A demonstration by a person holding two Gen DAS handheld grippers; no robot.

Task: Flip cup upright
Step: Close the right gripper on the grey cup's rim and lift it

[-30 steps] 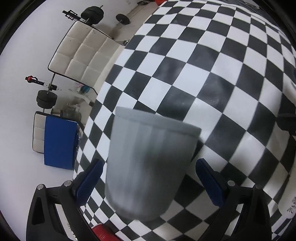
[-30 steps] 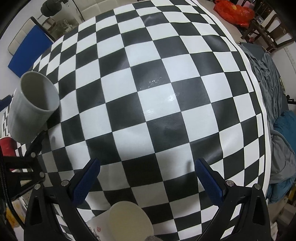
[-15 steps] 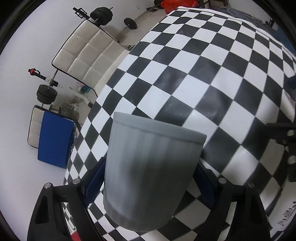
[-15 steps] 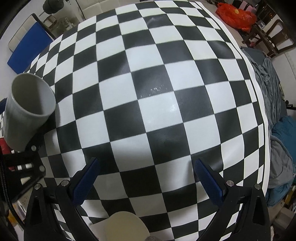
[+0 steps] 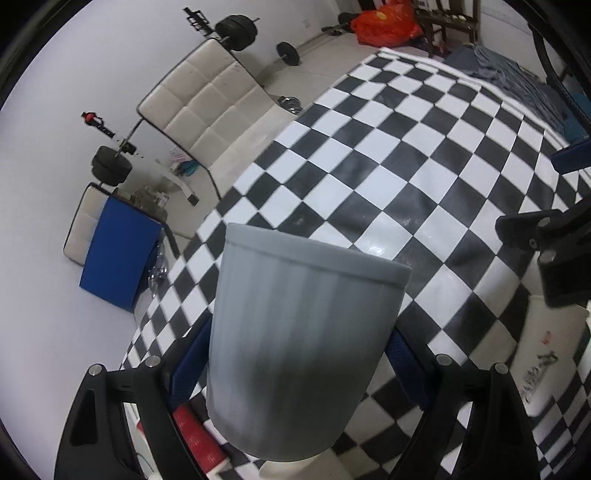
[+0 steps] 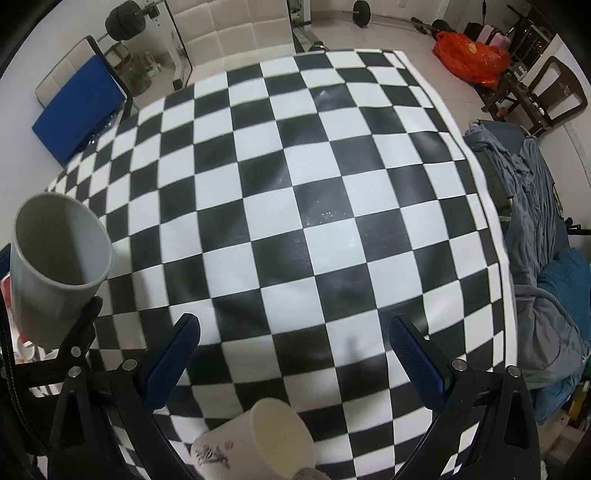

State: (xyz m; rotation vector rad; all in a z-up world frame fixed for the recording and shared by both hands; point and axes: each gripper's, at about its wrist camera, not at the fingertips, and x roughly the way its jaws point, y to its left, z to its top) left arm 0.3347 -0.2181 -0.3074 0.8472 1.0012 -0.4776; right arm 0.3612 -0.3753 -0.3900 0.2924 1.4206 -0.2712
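L wrist view: grey cup (image 5: 303,354) clamped btwn blue pads (image 5: 400,354) of L gripper (image 5: 295,360), one pad pressed on each side wall; cup fills lower centre of view, rim (image 5: 317,254) pointing away from cam, rounded base nearest the lens; held up off the checkered tablecloth (image 5: 424,177); red object (image 5: 199,439) partly visible low left behind cup, type unclear; white cup w/ print (image 5: 546,365) lying at R edge on cloth; black frame of the other gripper poking in at R edge; beyond table: white padded bench (image 5: 207,107), barbell weights (image 5: 236,31), blue panel (image 5: 118,258), orange bag (image 5: 384,22)

R wrist view: R gripper (image 6: 295,363) w/ jaws wide apart, nothing btwn blue pads (image 6: 171,363); hovering over cloth (image 6: 295,192); grey cup (image 6: 55,269) at far L, open mouth facing up and toward cam, interior visible, tilted not fully vertical; L gripper's black finger (image 6: 83,328) against its lower side; cup well apart from R gripper's pads; white cup (image 6: 258,439) lying on its side just below R gripper, flat base toward cam, printed marks on wall; grey blanket (image 6: 532,221) heaped off R edge of table; teal fabric (image 6: 565,284) beside it; orange bag (image 6: 469,55) and wooden chair (image 6: 546,92) at top R; blue panel (image 6: 77,107) top L
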